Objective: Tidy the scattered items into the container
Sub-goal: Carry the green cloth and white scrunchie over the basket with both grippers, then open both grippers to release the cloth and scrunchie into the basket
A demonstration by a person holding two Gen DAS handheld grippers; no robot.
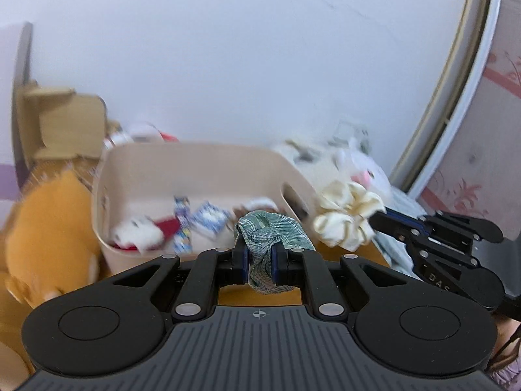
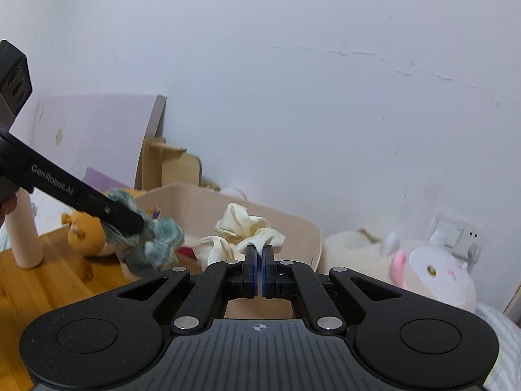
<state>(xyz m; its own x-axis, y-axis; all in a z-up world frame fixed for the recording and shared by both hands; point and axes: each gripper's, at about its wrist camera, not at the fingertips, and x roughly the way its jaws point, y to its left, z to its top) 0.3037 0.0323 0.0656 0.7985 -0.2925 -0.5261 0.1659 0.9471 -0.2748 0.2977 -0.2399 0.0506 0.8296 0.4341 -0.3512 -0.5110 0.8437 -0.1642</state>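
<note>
Between left gripper (image 1: 260,262) pads: green scrunchie (image 1: 267,238), before bin (image 1: 195,166).

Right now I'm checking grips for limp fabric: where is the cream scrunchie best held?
By one gathered fold at its edge, from the near side, as the right gripper does: the cream scrunchie is soft, ruffled and hangs free, so thin folds pinch easily.

Both wrist views look slightly downward (close) at the shared bin (image 1: 202,166).

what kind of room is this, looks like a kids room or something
Probably a bedroom or child's room: plush toys such as the white unicorn and orange bear, a wooden floor, and striped bedding.
</note>
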